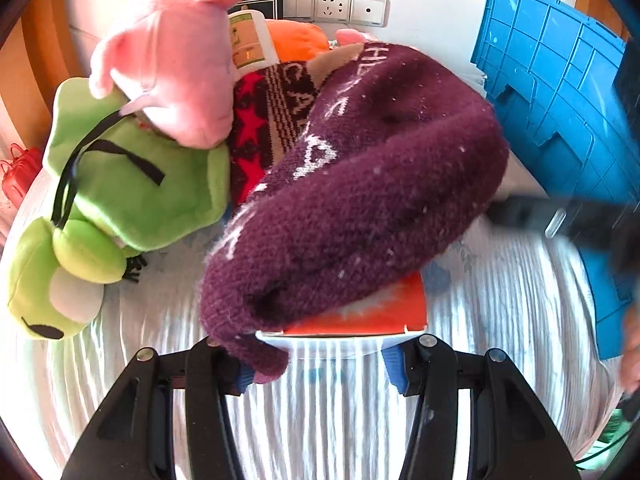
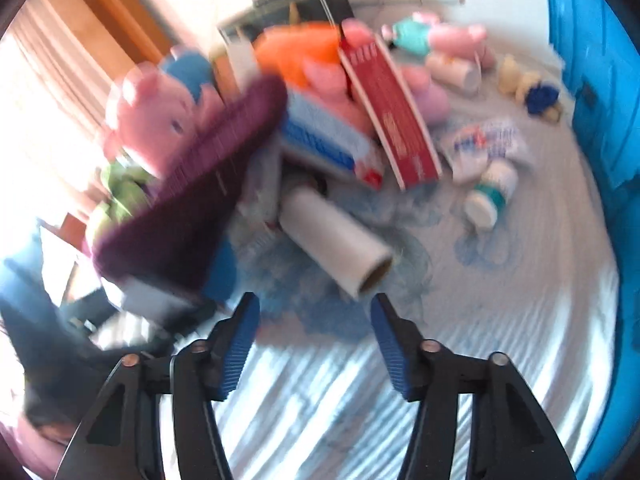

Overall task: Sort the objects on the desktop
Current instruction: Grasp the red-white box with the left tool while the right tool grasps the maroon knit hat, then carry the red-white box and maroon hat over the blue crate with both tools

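Observation:
My left gripper (image 1: 320,360) is shut on a white and orange box (image 1: 372,312). A purple knit hat (image 1: 360,184) with white letters lies draped over the box and over the left finger. The right wrist view shows the same hat (image 2: 192,200) and box (image 2: 148,296), blurred, at the left. My right gripper (image 2: 315,304) stands open with nothing between its blue pads. It hovers over the striped cloth, just short of a white paper roll (image 2: 336,240) lying on its side.
A green frog plush (image 1: 128,184), a pink pig plush (image 1: 176,72), a star-patterned knit (image 1: 256,128) and a bottle (image 1: 248,40) crowd the left. A blue crate (image 1: 560,92) stands right. A red box (image 2: 392,112), a blue-white box (image 2: 328,136) and a small jar (image 2: 492,192) lie beyond the roll.

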Motion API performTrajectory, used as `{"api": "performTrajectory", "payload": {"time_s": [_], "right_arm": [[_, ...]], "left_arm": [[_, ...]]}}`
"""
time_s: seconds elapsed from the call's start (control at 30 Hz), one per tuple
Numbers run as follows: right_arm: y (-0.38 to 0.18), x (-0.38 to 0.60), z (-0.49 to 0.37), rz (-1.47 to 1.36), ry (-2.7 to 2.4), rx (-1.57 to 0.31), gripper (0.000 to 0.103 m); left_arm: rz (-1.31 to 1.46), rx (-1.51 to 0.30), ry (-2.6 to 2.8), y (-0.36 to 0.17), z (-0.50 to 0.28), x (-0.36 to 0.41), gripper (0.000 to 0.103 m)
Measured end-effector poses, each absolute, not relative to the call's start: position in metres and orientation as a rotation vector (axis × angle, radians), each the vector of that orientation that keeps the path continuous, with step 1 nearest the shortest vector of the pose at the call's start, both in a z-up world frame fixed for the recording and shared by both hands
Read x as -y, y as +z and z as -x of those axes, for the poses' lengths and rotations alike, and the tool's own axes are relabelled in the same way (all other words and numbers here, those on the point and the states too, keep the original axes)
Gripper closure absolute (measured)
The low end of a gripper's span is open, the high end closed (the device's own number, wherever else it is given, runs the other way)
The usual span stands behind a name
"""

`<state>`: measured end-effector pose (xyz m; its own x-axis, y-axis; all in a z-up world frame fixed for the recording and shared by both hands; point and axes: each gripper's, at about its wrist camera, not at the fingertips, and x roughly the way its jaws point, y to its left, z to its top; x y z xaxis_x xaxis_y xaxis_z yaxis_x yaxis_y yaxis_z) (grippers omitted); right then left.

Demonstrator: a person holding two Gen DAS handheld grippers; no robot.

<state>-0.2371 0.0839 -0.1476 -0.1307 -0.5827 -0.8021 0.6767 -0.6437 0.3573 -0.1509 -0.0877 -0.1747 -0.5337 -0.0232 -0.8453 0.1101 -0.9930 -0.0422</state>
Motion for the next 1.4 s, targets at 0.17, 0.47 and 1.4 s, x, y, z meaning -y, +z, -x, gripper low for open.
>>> {"api": "performTrajectory", "payload": {"time_s": [0.17,0.47,1.4], "right_arm": [[-0.107,-0.074,0.235,-1.166,-1.815,0.081,0.021],[-0.124,-0.037,0.237,-1.271,-1.702,0.073,0.087],[0.184,-0.298,0.139,-0.105,-2.542,0.150,0.091]], "left_arm": [[-1.463,-0.127,-2.678,-0.177,0.148,0.086,0.053],[-1.416,-0.108,-2.664,-0.166,0.137,0.093,0.054],[-0.986,-0.081,-3.062,-0.006,0.149,-0.014,0.062]]}}
